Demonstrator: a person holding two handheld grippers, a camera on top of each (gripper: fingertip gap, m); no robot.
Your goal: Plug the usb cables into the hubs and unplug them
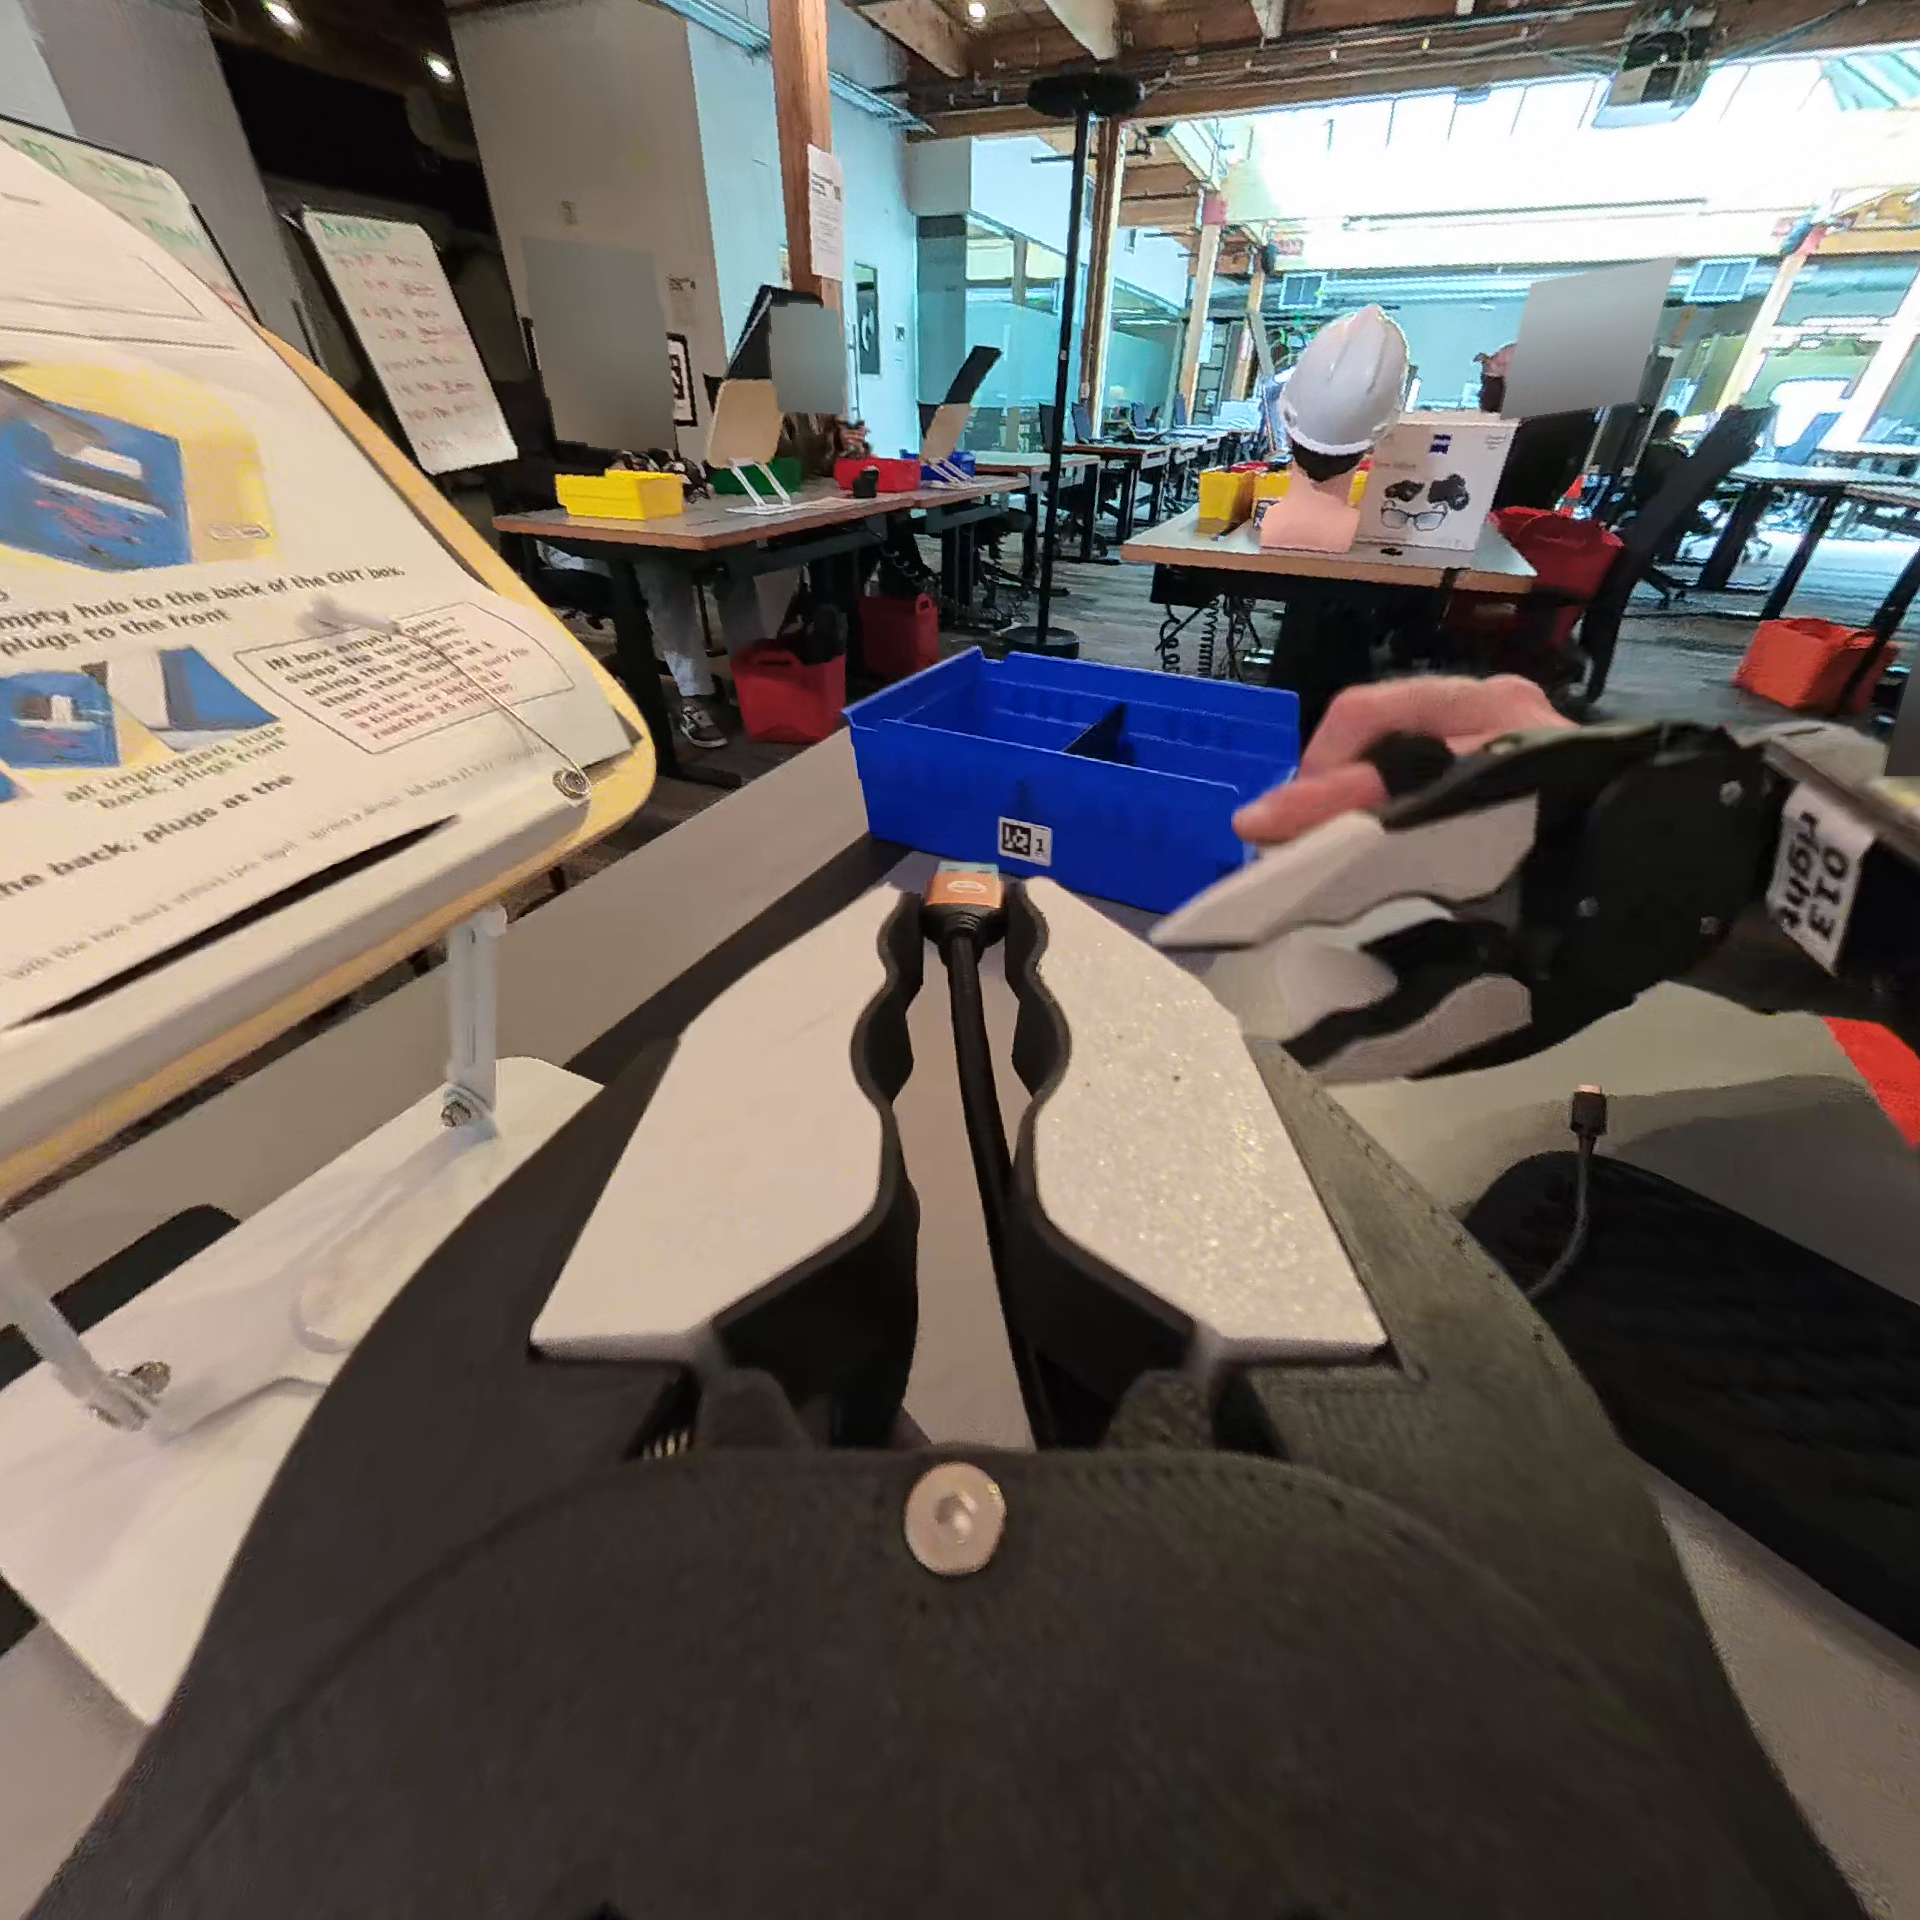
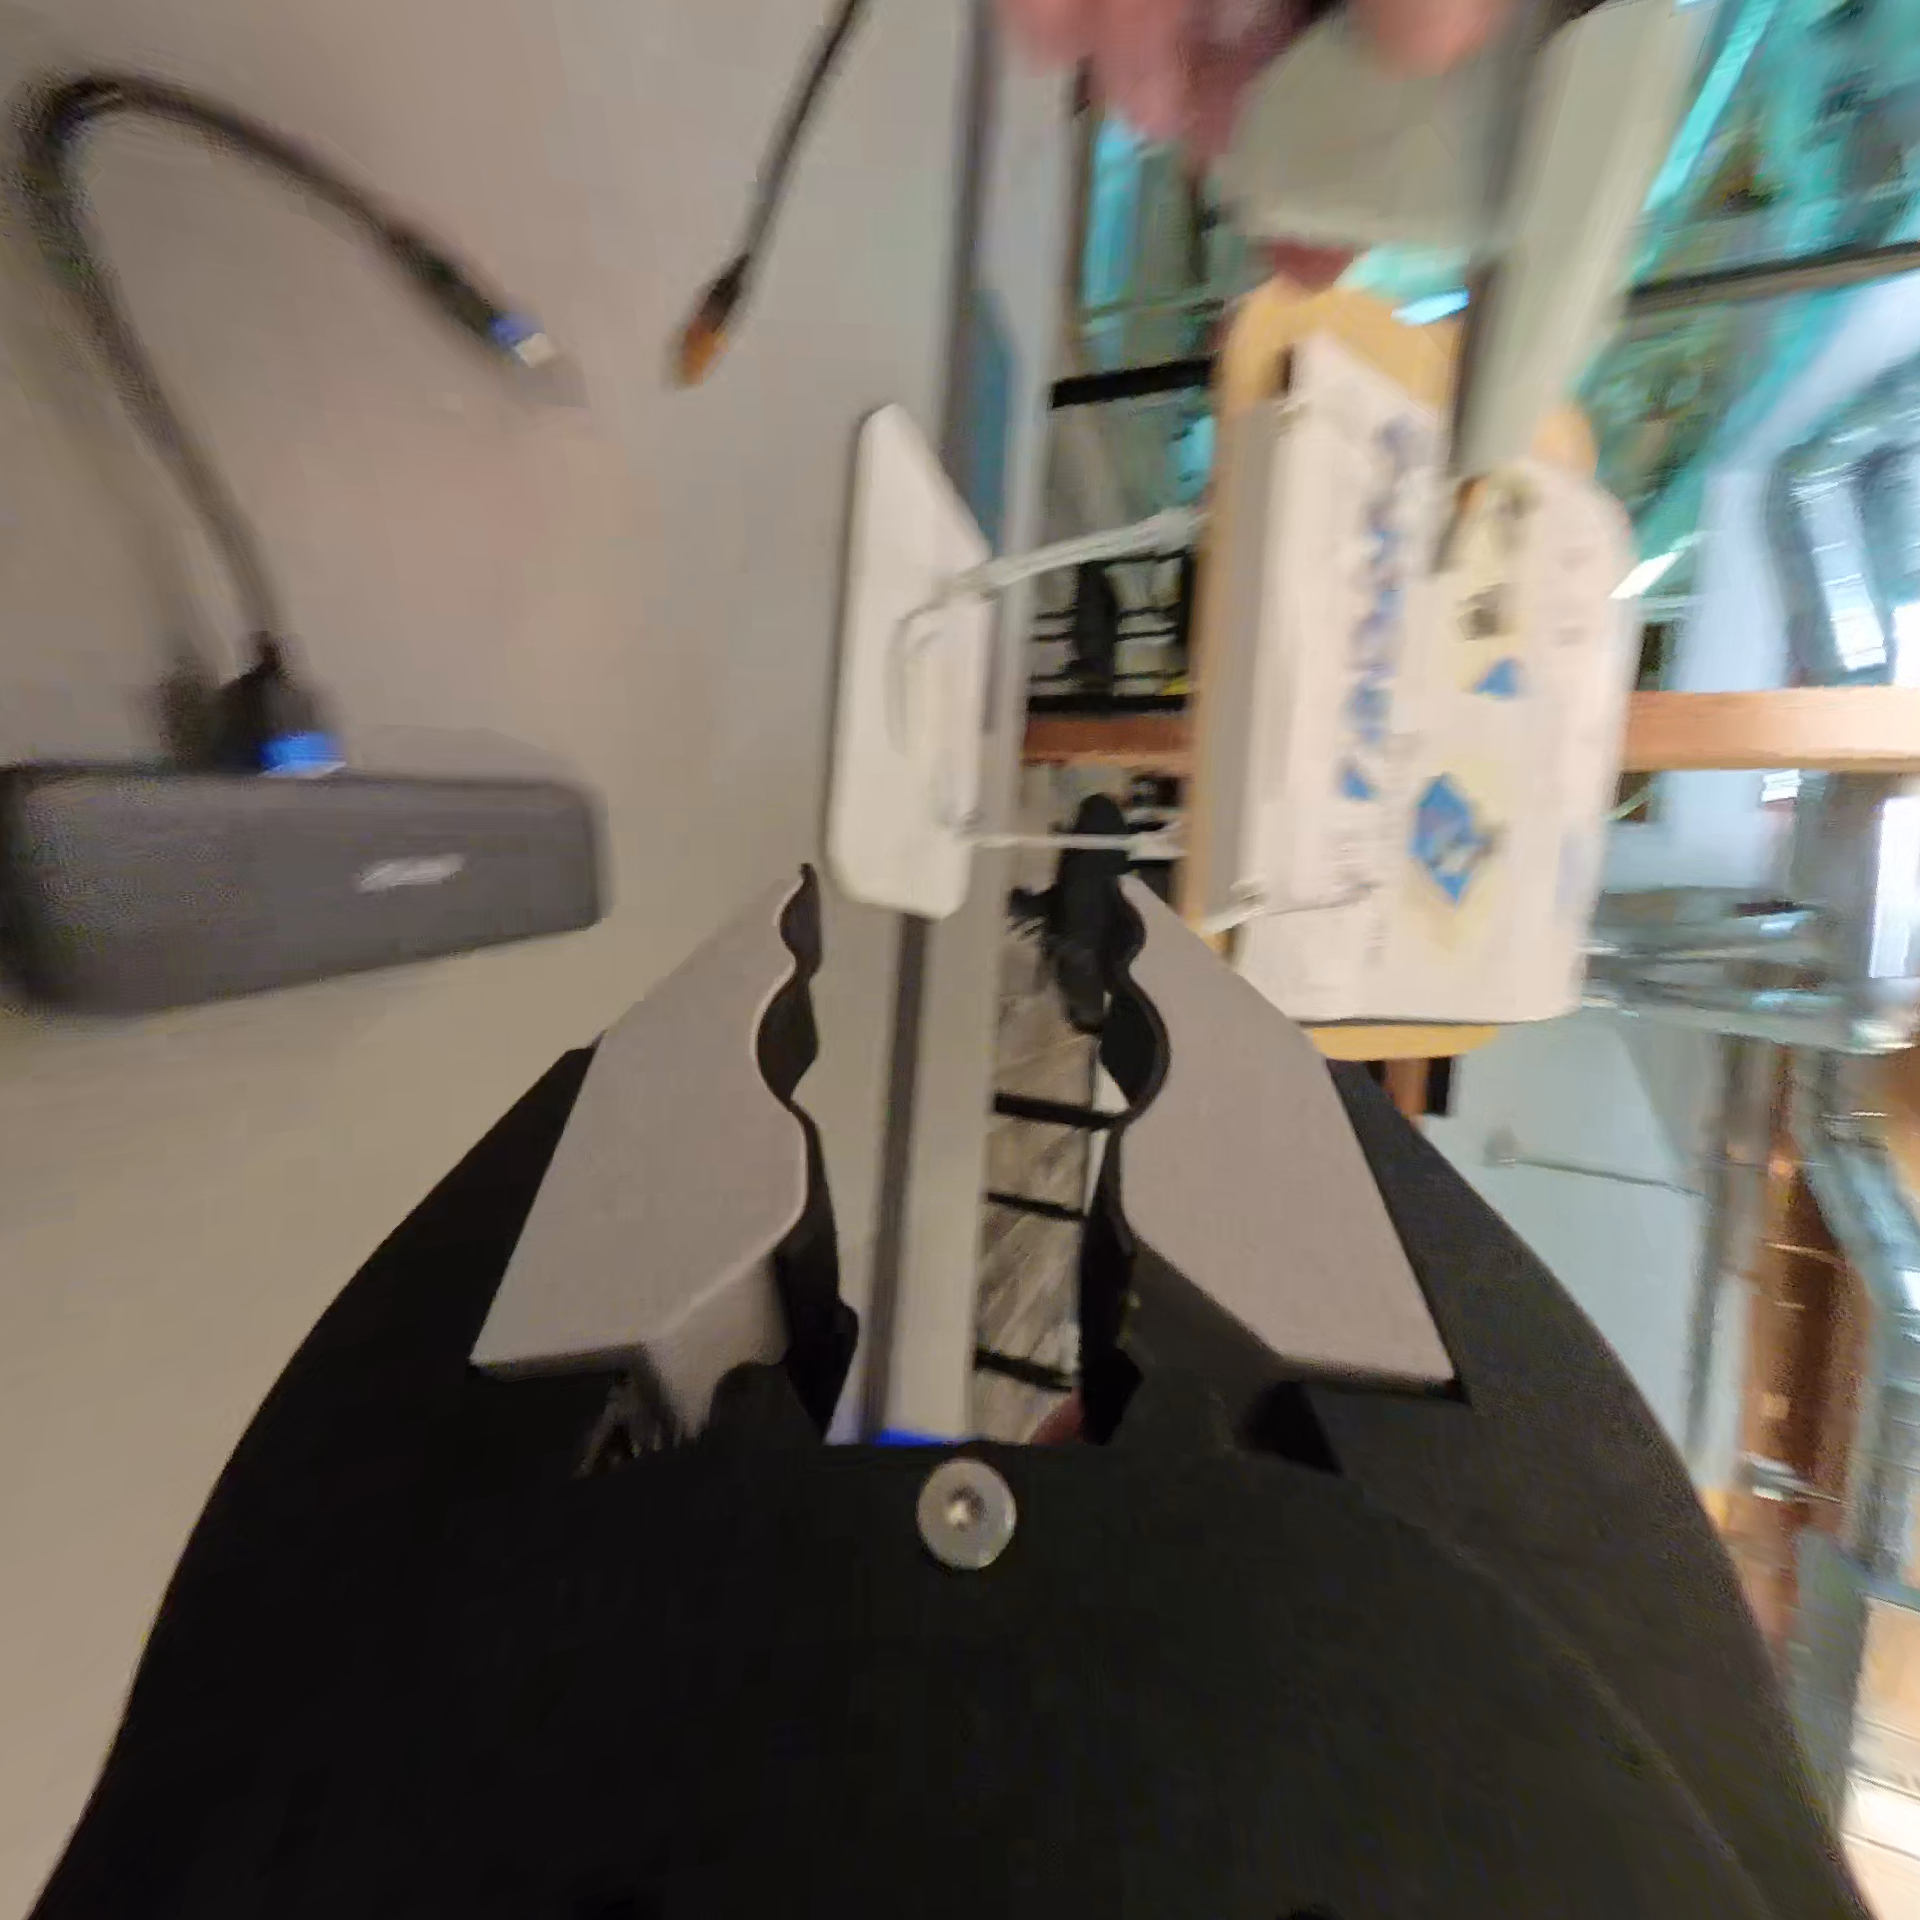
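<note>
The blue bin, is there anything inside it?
The blue bin has a black divider splitting it into compartments. The parts in view look empty. Its front wall hides the bottom of the near compartments, so something small could lie there unseen.

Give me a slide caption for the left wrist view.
Left claw shut on an orange-tipped USB cable, aimed toward a blue bin.
</note>
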